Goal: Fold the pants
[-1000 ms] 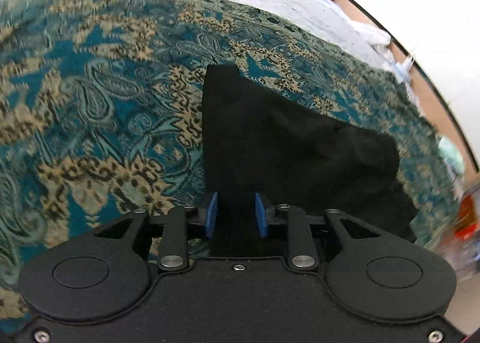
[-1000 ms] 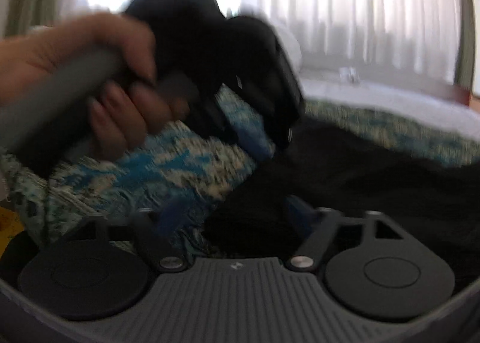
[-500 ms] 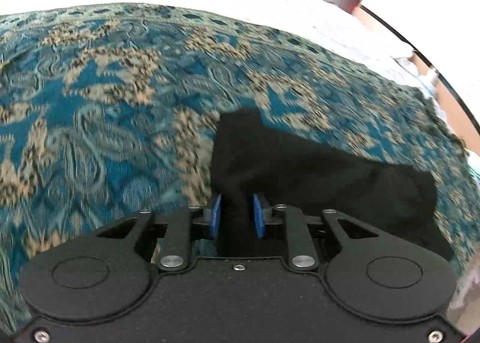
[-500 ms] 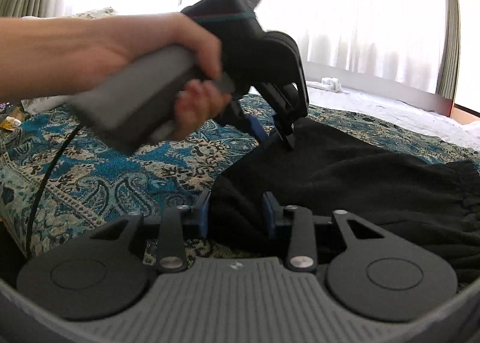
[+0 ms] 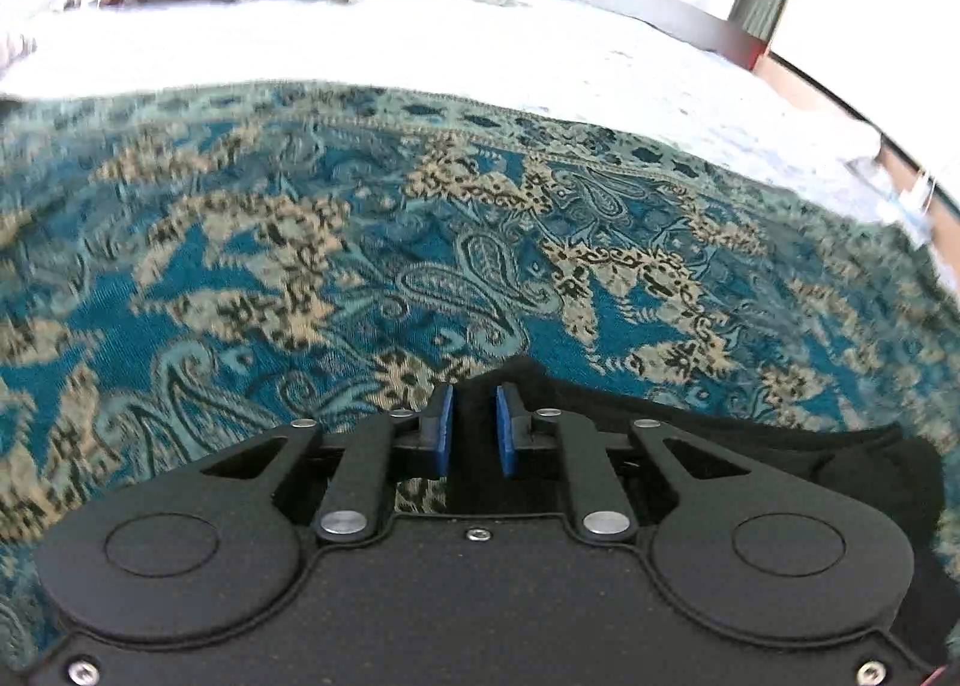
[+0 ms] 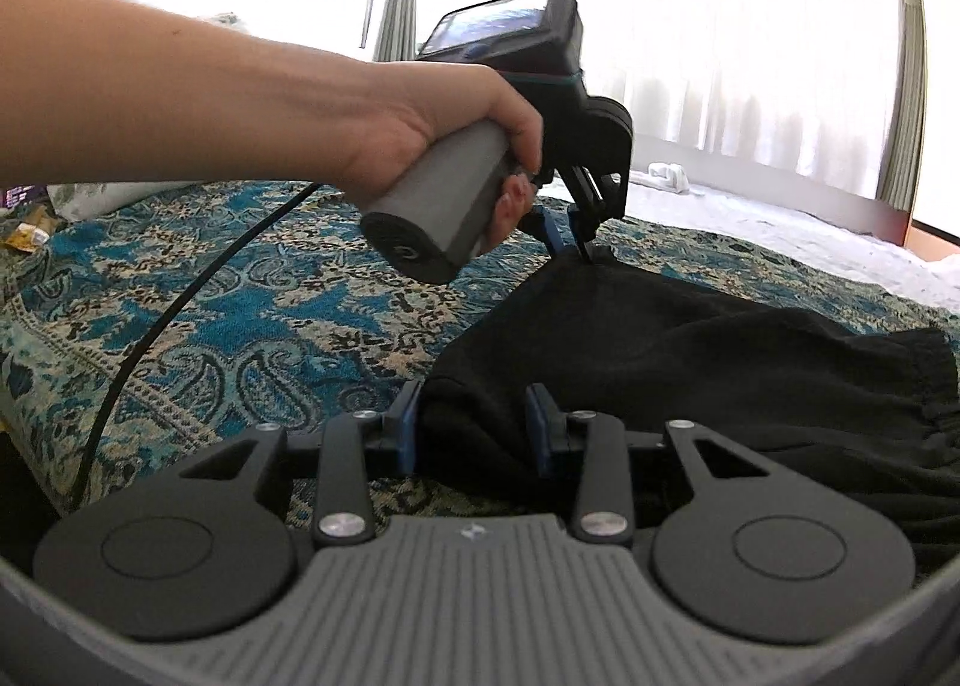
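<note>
Left wrist view: the left gripper (image 5: pixel 474 427) has just been closing and pinches a corner of the black pants (image 5: pixel 780 446), which trail off to the right over the patterned blanket (image 5: pixel 360 266).

Right wrist view: the right gripper (image 6: pixel 474 428) clamps the near corner, jaws just eased a bit wider. The pants stretch away to the right, so both hands hold one short edge. Cable (image 6: pixel 180 296) sits clear on the left, nothing blocking.
</note>
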Demonstrator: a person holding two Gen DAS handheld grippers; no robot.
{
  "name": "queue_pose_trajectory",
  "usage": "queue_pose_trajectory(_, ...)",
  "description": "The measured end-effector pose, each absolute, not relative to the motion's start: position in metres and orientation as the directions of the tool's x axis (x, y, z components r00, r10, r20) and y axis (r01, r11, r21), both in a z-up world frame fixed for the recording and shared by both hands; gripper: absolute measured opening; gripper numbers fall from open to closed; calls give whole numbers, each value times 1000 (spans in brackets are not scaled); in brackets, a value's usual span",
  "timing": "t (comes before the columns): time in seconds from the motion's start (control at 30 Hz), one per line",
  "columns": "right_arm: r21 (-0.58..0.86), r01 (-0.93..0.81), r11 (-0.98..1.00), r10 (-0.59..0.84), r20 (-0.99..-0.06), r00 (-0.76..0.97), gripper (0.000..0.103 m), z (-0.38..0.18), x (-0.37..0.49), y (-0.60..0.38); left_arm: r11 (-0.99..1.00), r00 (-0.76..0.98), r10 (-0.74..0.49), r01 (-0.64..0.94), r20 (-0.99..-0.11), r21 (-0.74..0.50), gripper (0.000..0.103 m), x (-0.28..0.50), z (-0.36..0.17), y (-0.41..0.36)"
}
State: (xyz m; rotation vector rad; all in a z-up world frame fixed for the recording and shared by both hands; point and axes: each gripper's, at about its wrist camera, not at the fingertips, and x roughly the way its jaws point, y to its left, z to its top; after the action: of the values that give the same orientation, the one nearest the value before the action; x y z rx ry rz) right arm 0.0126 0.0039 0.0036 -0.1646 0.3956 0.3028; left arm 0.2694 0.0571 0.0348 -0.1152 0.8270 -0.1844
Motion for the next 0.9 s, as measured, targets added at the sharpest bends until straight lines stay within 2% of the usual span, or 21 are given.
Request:
queue_pose_trajectory(0.03,-75,-330,941,274,-404,873,49,7,12,0,981,671,-195,129,-715,-147,14,267,37,54)
queue_pose_trajectory(0.07,-37,-334,942,292,-402,868,62,12,11,-6,983,682,-184,141,-708,-119,14,263,40,50)
queue_pose_trajectory(0.17,64,-309,949,308,-397,865,69,24,8,-30,985,708,-158,165,-689,-56,15,252,47,41)
queue_pose_trajectory(0.37,19,-172,985,168,-335,927,75,53,19,-91,982,755,-158,185,-636,-26,15,220,69,36)
queue_pose_trajectory(0.57,0,-29,1000,28,-328,944,75,70,54,-154,970,796,-199,243,-572,1,18,174,82,21)
queue_pose_trajectory(0.7,-49,8,999,-24,-351,936,75,67,73,-166,958,797,-222,284,-562,25,19,150,73,5)
queue_pose_trajectory(0.9,-90,62,994,-96,-454,886,75,43,79,-177,950,782,-225,309,-582,47,19,125,48,-9)
